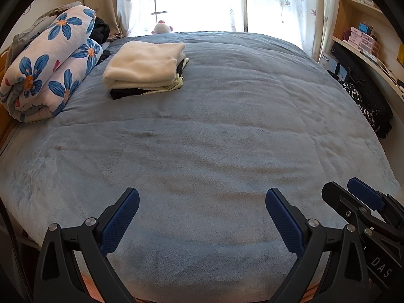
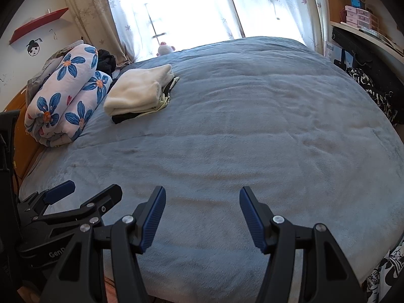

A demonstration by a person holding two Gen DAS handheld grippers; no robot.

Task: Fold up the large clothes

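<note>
Left wrist view looks down the bed (image 1: 202,139) toward the window, and the stack of folded clothes (image 1: 145,69) lies near the far left corner of the blue blanket, well apart from both grippers. A cream fleece piece is on top, with black and pale green layers showing under it; the stack's long axis runs slantwise, from its near left end toward the far right. Just beside it at the left edge sits a rolled floral quilt (image 1: 48,63). The left gripper (image 1: 202,217) hovers over the near edge of the bed with its jaws spread wide and nothing between them. The right gripper (image 1: 353,197) shows at this view's right border, close alongside. Right wrist view shows the same stack (image 2: 140,92) from further right, so the folded ends face the camera more. It alone shows a red wall shelf (image 2: 38,26) and a face sticker (image 2: 34,48) on the left wall. The right gripper (image 2: 202,219) also hangs over the near edge, jaws apart and empty, with the left gripper (image 2: 75,197) low at its left.
</note>
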